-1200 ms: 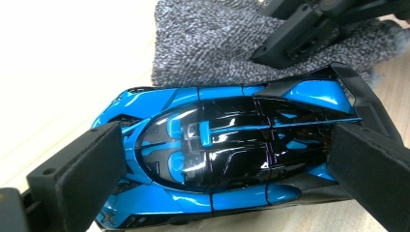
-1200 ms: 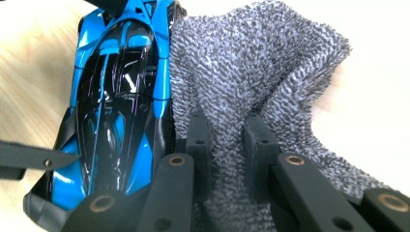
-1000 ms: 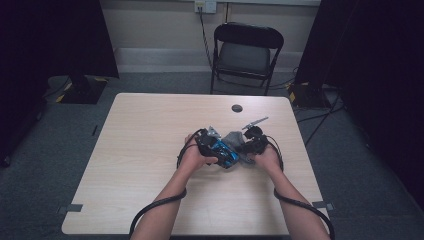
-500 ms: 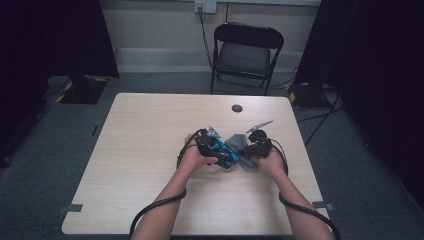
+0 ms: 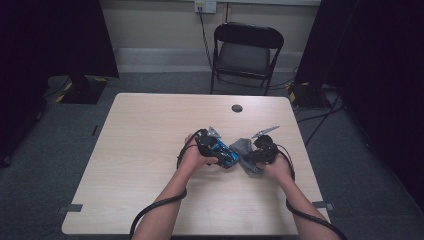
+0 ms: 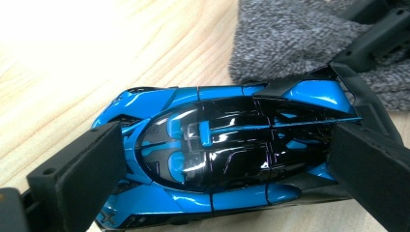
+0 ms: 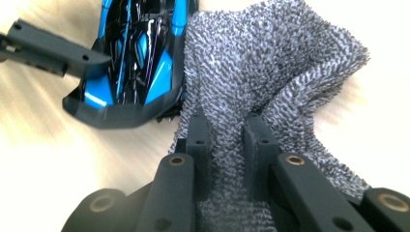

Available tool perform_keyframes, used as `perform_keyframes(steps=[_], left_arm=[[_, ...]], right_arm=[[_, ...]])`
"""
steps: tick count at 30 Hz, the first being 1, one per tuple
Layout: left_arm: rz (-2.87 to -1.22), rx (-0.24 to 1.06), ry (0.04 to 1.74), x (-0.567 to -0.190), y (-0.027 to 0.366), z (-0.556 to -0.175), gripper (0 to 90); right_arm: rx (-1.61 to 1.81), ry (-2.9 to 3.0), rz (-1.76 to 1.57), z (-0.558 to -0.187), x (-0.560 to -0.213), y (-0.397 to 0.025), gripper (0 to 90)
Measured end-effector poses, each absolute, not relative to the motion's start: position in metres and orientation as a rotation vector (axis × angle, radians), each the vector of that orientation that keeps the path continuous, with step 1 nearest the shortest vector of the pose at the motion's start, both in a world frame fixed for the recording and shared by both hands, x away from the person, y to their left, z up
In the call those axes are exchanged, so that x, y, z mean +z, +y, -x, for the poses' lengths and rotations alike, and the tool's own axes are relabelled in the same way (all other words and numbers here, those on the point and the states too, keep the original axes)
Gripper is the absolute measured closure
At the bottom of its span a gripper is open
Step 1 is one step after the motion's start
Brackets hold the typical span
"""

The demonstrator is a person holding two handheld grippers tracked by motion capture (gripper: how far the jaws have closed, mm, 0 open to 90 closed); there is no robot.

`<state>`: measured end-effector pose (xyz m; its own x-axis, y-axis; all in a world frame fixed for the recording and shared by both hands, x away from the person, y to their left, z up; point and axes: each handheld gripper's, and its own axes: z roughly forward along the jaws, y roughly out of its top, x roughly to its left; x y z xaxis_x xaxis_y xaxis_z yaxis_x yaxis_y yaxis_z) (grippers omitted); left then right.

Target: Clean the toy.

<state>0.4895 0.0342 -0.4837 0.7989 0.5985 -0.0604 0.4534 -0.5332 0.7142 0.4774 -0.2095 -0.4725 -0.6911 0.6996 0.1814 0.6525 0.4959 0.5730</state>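
The left gripper (image 6: 217, 159) grasps the blue toy car (image 6: 227, 150) nose and tail on the table (image 5: 150, 150), while the right gripper (image 7: 227, 140) pinches a fold of grey cloth (image 7: 270, 72) against the car's side. Wiping looks under way; most of the bodywork likely remains.

On the bench (image 5: 150, 150) there is one blue toy car (image 5: 223, 151), one grey cloth (image 5: 243, 148), and one small dark disc (image 5: 237, 108) at 12 o'clock. Two grippers.
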Motion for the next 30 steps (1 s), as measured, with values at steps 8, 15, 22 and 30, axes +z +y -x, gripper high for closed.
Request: perform_keyframes(steps=[8,15,22,30], left_arm=[[-2.216,0.249,0.770,-0.485,0.035,-0.489,0.0],[-2.222,0.246,0.772,-0.484,0.034,-0.489,0.0],[-2.226,0.244,0.778,-0.484,0.034,-0.489,0.0],[-2.227,0.244,0.776,-0.484,0.034,-0.489,0.0]], right_arm=[[0.978,2.672,-1.183,-0.463,-0.472,-0.220,76.1],[0.965,2.699,-1.148,-0.449,-0.471,-0.229,76.1],[0.970,2.677,-1.151,-0.446,-0.461,-0.239,76.1],[1.026,2.598,-1.184,-0.465,-0.441,-0.235,76.0]])
